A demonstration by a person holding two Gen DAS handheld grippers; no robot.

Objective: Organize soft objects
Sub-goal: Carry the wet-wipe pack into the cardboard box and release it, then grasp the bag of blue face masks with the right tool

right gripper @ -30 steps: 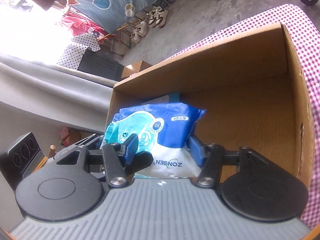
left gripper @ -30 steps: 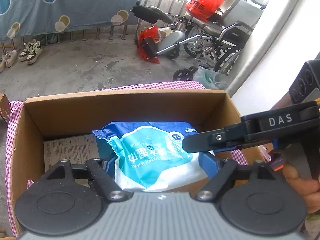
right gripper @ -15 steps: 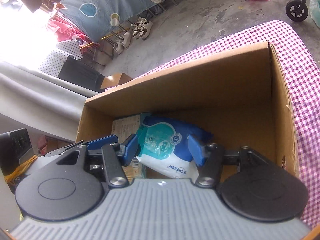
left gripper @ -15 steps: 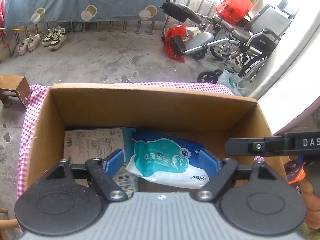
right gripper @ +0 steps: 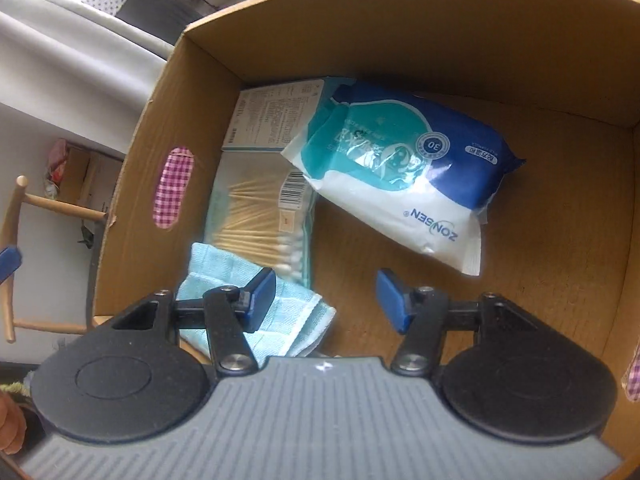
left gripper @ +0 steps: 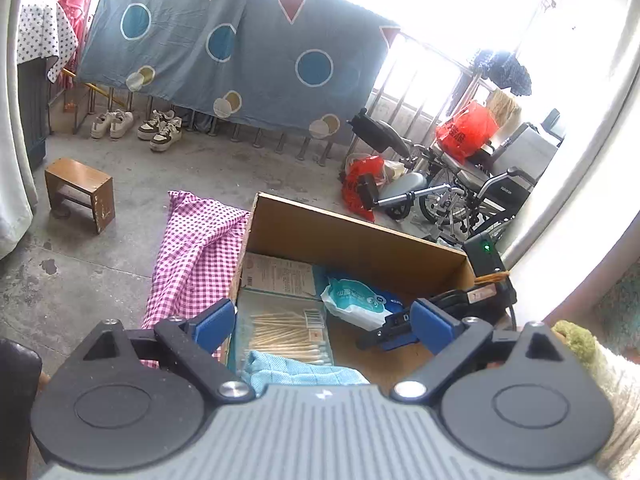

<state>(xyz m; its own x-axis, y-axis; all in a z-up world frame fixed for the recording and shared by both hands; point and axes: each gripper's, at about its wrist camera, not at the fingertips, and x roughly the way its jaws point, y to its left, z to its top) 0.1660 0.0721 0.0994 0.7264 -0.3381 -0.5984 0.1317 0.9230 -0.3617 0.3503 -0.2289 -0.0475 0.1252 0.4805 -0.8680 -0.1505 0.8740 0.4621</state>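
A cardboard box (left gripper: pixel 340 236) stands on a pink checked cloth (left gripper: pixel 192 260). Inside lies a blue and white wipes pack (right gripper: pixel 400 176), tilted over a cotton swab pack (right gripper: pixel 260 216) and a flat printed carton (right gripper: pixel 272 116). A folded light blue cloth (right gripper: pixel 280 312) fills the near left corner. My right gripper (right gripper: pixel 326 296) hangs open inside the box, its left pad above the cloth, nothing between its fingers. My left gripper (left gripper: pixel 322 320) is back from the box at its near edge, jaws opening and empty. The wipes pack (left gripper: pixel 356 300) and the right gripper (left gripper: pixel 392 330) show beyond it.
A small wooden stool (left gripper: pixel 80 192) stands on the concrete floor to the left. Wheelchairs (left gripper: pixel 460 192) and red bags crowd the back right. A blue sheet (left gripper: pixel 224 56) hangs behind, with shoes (left gripper: pixel 160 130) under it. A wooden chair frame (right gripper: pixel 40 204) is left of the box.
The wipes pack, held between both grippers' fingers a second ago, now lies loose in the box. My left gripper drew back and up; my right gripper dipped into the box, tilting down.
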